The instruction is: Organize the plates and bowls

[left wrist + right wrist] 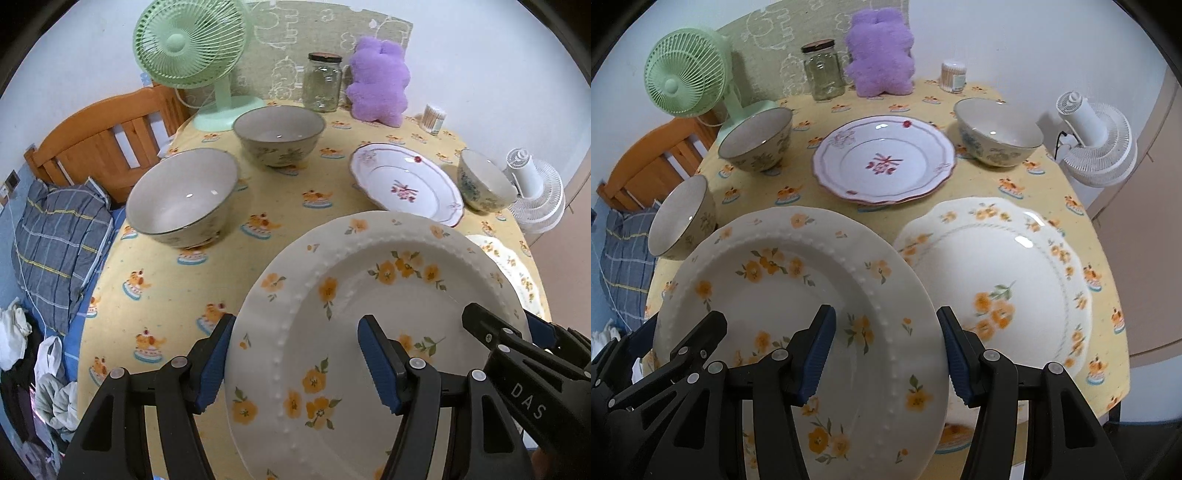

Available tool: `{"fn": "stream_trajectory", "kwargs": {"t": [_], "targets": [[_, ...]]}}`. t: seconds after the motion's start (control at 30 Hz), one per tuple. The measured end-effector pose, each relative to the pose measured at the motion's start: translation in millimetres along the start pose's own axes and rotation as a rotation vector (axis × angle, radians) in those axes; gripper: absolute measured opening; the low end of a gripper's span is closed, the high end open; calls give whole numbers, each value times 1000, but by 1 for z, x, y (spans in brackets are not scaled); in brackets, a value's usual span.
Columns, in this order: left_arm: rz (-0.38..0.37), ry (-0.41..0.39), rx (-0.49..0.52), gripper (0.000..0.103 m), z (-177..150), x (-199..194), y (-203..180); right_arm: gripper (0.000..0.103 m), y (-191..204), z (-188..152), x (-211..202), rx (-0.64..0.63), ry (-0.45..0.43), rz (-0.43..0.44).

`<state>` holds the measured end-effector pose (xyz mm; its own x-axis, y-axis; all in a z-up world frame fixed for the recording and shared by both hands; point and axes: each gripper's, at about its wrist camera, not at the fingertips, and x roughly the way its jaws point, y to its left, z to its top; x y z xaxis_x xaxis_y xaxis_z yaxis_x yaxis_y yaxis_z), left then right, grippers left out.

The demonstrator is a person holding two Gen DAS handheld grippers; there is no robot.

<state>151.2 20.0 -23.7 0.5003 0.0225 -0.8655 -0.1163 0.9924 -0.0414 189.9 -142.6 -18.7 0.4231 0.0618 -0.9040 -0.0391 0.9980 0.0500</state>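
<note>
Left wrist view: beaded orange-flower plate (369,332) face up, tilted, raised over the counter (155,295) beside a scalloped plate (997,280). Left gripper (297,363) and right gripper (888,356) jaws spread, straddling opposite rims. "DAS" readable on the right gripper.

Left wrist view: close over near table edge, facing far wall, angled from left. Right wrist view: same, from right. Shared: beaded plate (369,332) (798,314), tabletop (155,295) (997,192).
</note>
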Motion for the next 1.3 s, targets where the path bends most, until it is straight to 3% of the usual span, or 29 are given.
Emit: {"fn": "stream_trajectory", "kwargs": {"t": [0.7,1.3], "targets": [[-9,22,14,68,8,12,-114,60,-115,21,1,6,4,-19],[-15,131,-28,68,-2,54,-177,60,-181,29,30,-38,60,-48]]}}
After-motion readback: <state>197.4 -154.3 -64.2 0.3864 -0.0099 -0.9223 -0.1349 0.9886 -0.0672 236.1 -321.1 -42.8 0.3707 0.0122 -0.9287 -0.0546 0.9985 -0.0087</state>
